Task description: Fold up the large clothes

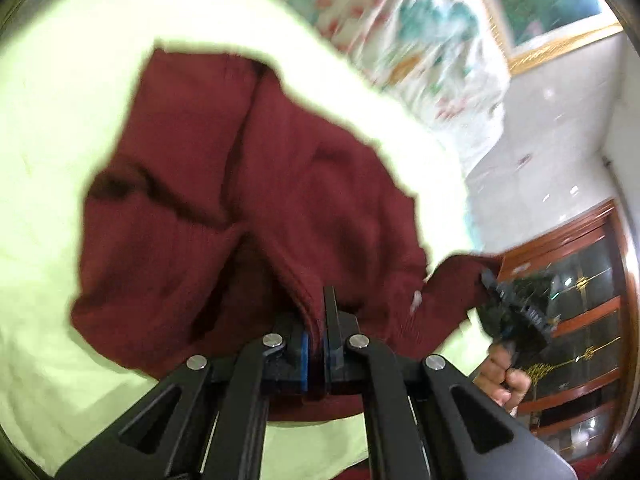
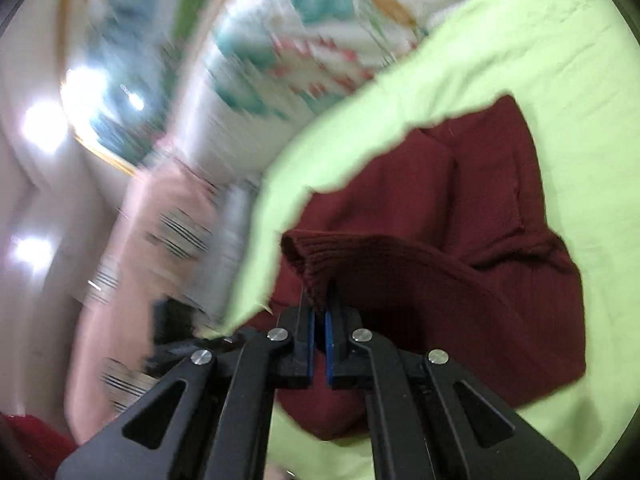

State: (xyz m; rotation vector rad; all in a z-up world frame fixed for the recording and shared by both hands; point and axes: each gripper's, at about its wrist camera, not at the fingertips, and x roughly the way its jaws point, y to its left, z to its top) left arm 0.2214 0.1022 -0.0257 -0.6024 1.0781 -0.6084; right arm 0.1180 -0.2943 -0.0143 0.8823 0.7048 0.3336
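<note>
A dark red knitted sweater (image 1: 248, 184) lies partly lifted over a light green sheet (image 1: 52, 140). My left gripper (image 1: 316, 320) is shut on a ribbed edge of the sweater. My right gripper (image 2: 319, 312) is shut on another ribbed edge of the sweater (image 2: 460, 240), which hangs down to the sheet (image 2: 540, 48). In the left wrist view the right gripper (image 1: 516, 308) shows at the right, held by a hand and gripping a corner of the sweater. Both views are blurred by motion.
A floral patterned bedcover (image 1: 432, 40) lies beyond the green sheet. A framed picture (image 1: 560, 4) hangs on the wall. A wooden glass-fronted cabinet (image 1: 580, 320) stands at the right. A pink striped cloth (image 2: 160, 240) is at the left in the right wrist view.
</note>
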